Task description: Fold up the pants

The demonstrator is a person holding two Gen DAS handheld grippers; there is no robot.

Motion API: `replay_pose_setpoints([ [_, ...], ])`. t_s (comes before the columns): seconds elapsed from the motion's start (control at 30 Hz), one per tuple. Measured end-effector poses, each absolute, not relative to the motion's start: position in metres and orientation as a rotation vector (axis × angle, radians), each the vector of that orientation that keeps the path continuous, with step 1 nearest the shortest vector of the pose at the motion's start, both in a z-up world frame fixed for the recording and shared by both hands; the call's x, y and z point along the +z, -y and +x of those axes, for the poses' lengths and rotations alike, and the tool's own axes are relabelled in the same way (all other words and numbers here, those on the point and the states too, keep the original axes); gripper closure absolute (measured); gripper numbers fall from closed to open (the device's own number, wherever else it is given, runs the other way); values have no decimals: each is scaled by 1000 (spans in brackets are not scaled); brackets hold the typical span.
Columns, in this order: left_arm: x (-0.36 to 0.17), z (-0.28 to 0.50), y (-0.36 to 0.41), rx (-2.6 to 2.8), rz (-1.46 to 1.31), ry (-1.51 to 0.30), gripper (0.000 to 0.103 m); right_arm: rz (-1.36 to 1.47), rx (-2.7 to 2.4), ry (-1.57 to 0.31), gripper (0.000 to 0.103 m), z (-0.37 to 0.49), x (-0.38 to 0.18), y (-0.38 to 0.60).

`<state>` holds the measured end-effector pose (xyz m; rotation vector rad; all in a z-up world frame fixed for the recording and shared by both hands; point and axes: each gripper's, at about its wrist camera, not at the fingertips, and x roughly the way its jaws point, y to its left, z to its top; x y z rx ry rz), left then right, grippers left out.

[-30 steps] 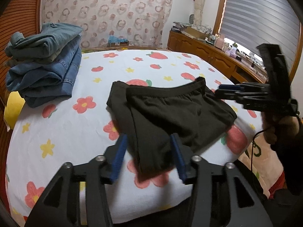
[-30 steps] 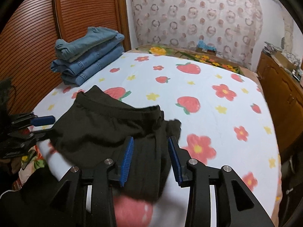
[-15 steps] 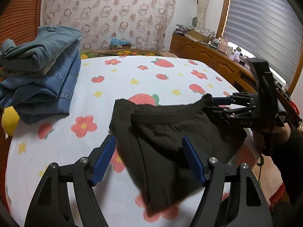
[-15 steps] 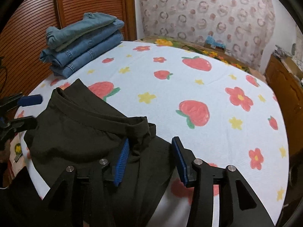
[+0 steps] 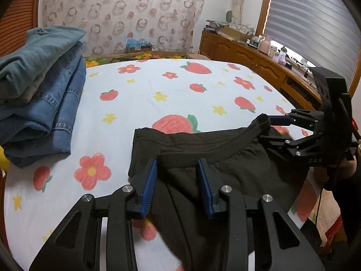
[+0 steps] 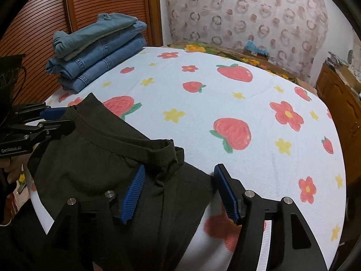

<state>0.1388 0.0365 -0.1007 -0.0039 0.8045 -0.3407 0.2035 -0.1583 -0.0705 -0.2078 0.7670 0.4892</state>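
Black pants (image 5: 225, 164) lie crumpled at the near edge of the bed, waistband towards the far side, one leg hanging over the edge. My left gripper (image 5: 177, 180) straddles the near end of the waistband; its jaws are closing, and cloth lies between the blue pads without being pressed. In the right wrist view it reaches in from the left (image 6: 56, 119). My right gripper (image 6: 179, 180) stands over the bunched other end of the pants (image 6: 112, 158). Its jaws are opening with cloth between them, untouched. The left wrist view shows it at the right (image 5: 270, 129).
A stack of folded jeans (image 5: 40, 103) (image 6: 97, 54) sits at the bed's far left corner. The white sheet (image 5: 158, 85) with strawberries and flowers covers the bed. A wooden cabinet (image 5: 248, 61) runs along the right wall, and a slatted wardrobe (image 6: 101, 0) stands behind the jeans.
Both grippers moved forward over the pants towards the waistband. The left jaws widened, then narrowed again. The right jaws spread wider. The pants' waistband now lies flatter on the sheet.
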Motion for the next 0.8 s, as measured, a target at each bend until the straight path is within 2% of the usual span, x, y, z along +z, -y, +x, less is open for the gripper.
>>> replay_pose_setpoints([
  [0.07, -99, 141, -34, -343, 9, -801, 71, -207, 488, -767, 37, 203, -71, 159],
  [0.1, -98, 141, -34, -344, 11, -792, 82, -205, 487, -767, 36, 204, -71, 159],
  [0.17, -90, 139, -33, -358, 7, -757, 90, -204, 484, -767, 36, 204, -71, 160],
  [0.47, -82, 146, -30, -343, 18, -737, 90, -199, 472, -770, 33, 204, -72, 163],
  [0.8, -96, 145, -36, -308, 13, -791, 76, -197, 470, -773, 31, 205, -72, 165],
])
